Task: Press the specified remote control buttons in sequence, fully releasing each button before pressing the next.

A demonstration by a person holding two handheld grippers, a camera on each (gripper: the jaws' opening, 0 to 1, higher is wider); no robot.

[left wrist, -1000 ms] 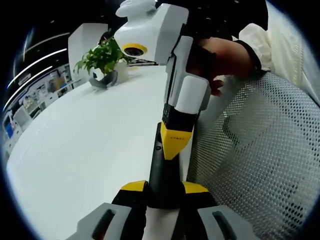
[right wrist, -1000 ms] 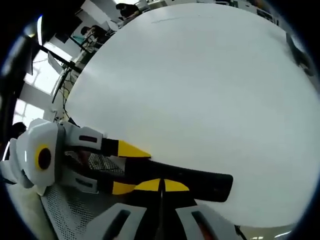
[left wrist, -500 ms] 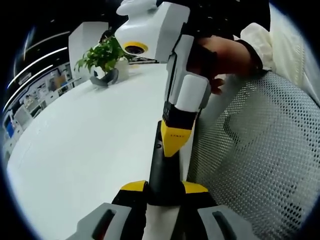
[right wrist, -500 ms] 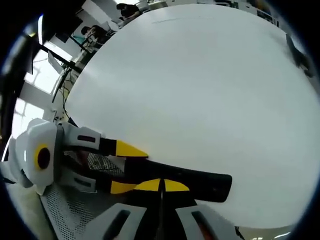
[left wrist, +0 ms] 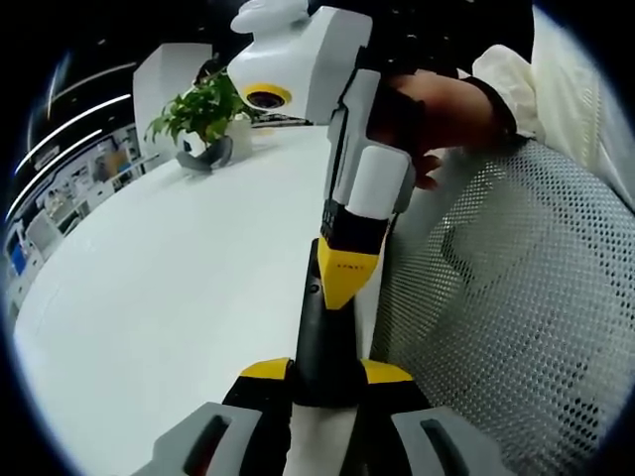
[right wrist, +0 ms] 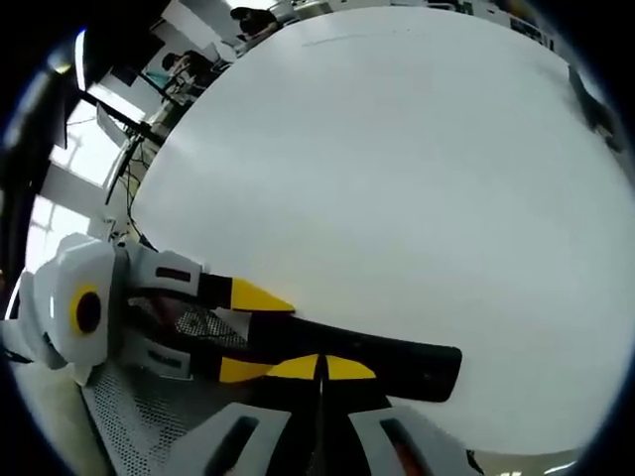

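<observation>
- Left gripper, rising from the bottom centre of the left gripper view, has its yellow-tipped jaws clamped on the sides of a slim black remote control, which runs up the middle of the frame.
- Right gripper comes down from the upper centre of that view, white-bodied with yellow tips pressed together, their point touching the upper face of the remote.
- Behind it, a person's hand in a pale sleeve grips the right tool at the upper right.
- White round table spreads across the left half of the frame; a green potted plant stands on it at the upper left, well apart from the remote.
- White mesh chair back covers the right side.
- In the right gripper view, the right gripper shows closed yellow tips at the bottom centre, resting on the black remote, which lies across the lower frame.
- From the lower left there, the left gripper holds the remote's near end between its yellow jaws.
- Pale tabletop takes up most of that frame.
</observation>
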